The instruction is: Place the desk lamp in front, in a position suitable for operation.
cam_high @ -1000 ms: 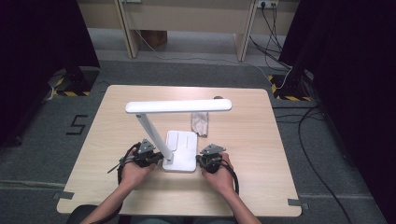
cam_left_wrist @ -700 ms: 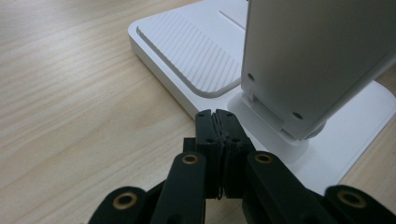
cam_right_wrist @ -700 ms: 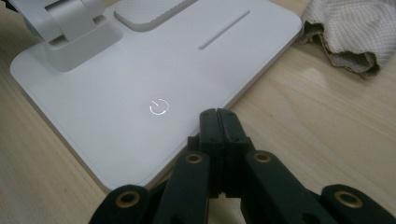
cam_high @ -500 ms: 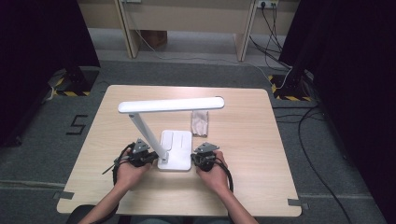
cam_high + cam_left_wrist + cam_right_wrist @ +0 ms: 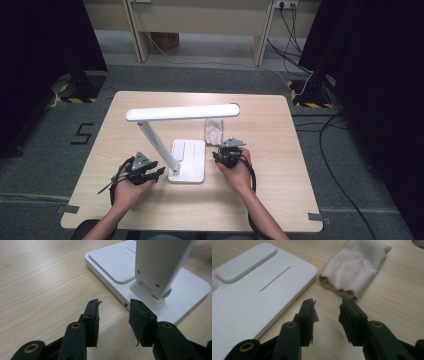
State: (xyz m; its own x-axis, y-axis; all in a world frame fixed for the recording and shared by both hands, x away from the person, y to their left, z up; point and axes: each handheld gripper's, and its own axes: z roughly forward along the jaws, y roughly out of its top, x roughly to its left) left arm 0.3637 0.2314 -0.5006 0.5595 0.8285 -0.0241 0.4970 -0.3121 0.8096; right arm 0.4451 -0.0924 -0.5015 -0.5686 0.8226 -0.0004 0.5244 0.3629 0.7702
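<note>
The white lamp (image 5: pixel 187 160) stands near the table's (image 5: pixel 280 200) six o'clock edge, with bare wood at three and nine. Left gripper (image 5: pixel 150 172) and right gripper (image 5: pixel 220 156) flank its base, jaws just spread, holding nothing. A cloth (image 5: pixel 214 131) lies at one o'clock.

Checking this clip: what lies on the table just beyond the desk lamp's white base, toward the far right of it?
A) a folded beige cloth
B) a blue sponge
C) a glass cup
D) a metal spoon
A: a folded beige cloth lies on the table beside the far corner of the lamp base.
</note>
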